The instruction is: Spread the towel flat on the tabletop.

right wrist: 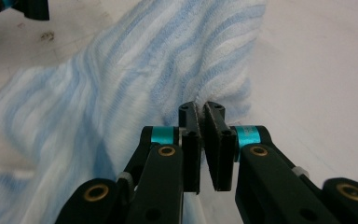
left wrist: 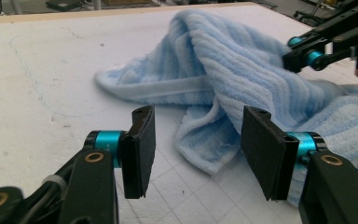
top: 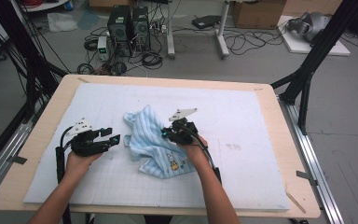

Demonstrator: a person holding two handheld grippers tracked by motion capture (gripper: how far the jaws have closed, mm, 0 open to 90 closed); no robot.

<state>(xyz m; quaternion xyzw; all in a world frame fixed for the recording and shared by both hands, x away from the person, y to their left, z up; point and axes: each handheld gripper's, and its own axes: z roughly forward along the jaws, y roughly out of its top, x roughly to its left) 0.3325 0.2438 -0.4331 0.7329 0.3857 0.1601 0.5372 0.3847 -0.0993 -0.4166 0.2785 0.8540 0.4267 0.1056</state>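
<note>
High view shows a light blue striped towel (top: 154,142) lying crumpled near the centre of the frame on a white gridded mat (top: 242,154) that covers the wooden bench (top: 279,140); a small cartoon print sits on its lower corner. At the right edge of the towel, just right of centre, the right gripper (top: 166,133) is clamped on a raised fold of the cloth. Right gripper view confirms it: the two black jaws stand almost together at the middle of the frame with a ridge of towel (right wrist: 168,70) pinched between their pads, the rest of the cloth spreading away toward the upper left. In the high view the left gripper (top: 113,139) sits left of centre, just beside the towel's left edge, pointing at it. Left gripper view shows its jaws parted across the lower half of the frame, nothing pressed between them; a hanging fold of towel (left wrist: 242,79) lies just beyond and between the pads, and the right gripper (left wrist: 292,60) bites the cloth at the upper right.
</note>
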